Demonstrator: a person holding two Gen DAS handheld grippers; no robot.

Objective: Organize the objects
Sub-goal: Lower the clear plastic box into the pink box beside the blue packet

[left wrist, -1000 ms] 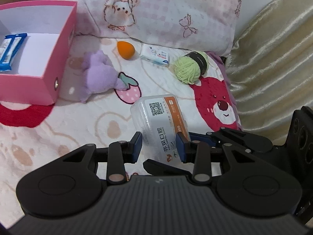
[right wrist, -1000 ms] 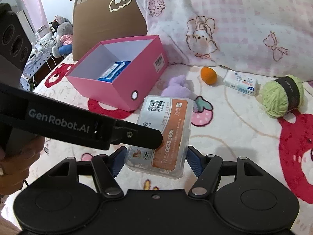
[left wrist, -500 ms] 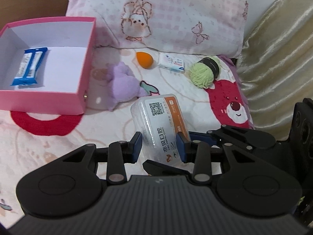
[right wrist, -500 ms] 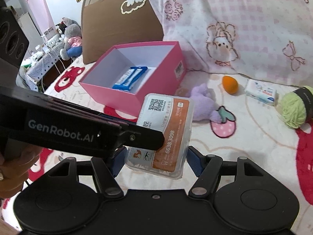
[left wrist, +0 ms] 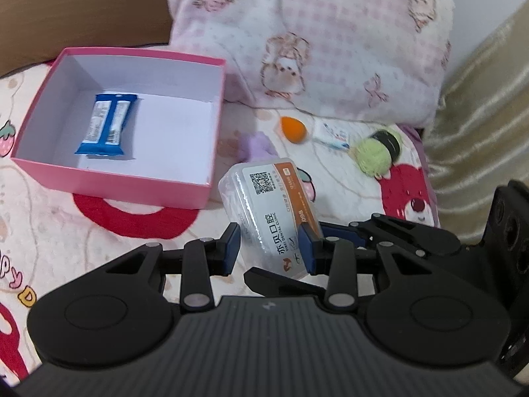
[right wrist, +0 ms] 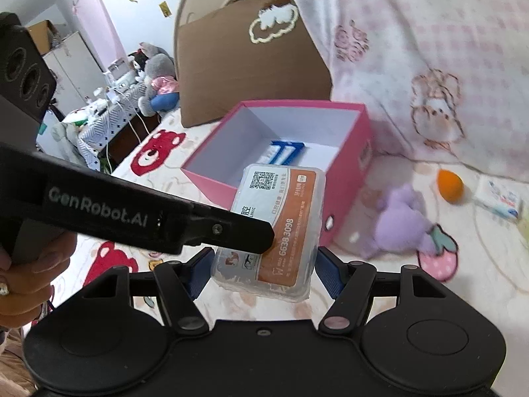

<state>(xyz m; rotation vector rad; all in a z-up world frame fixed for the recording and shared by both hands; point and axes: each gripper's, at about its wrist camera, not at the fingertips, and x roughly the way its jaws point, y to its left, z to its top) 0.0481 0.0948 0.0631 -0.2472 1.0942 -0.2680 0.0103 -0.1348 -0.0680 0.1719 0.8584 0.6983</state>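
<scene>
A clear plastic case (left wrist: 264,198) with an orange and white label hangs in the air above the bed. My left gripper (left wrist: 269,248) is shut across its thin sides. My right gripper (right wrist: 263,273) is shut across its wide sides, low on the case (right wrist: 281,218). In the right wrist view one left finger (right wrist: 198,221) lies over the label. The open pink box (left wrist: 132,195) (right wrist: 347,178) stands just beyond the case, with a blue packet (left wrist: 105,125) (right wrist: 284,152) on its white floor.
On the printed sheet lie a purple plush (left wrist: 258,145) (right wrist: 400,221), an orange sponge (left wrist: 292,129) (right wrist: 449,185), a white packet (left wrist: 330,132) and a green yarn ball (left wrist: 377,152). A pink pillow (left wrist: 330,49) and a brown cushion (right wrist: 248,66) stand behind. A hand (right wrist: 29,264) grips the left tool.
Both grippers have carried the case up and leftward toward the pink box, which now shows whole in the left wrist view. The grips look the same.
</scene>
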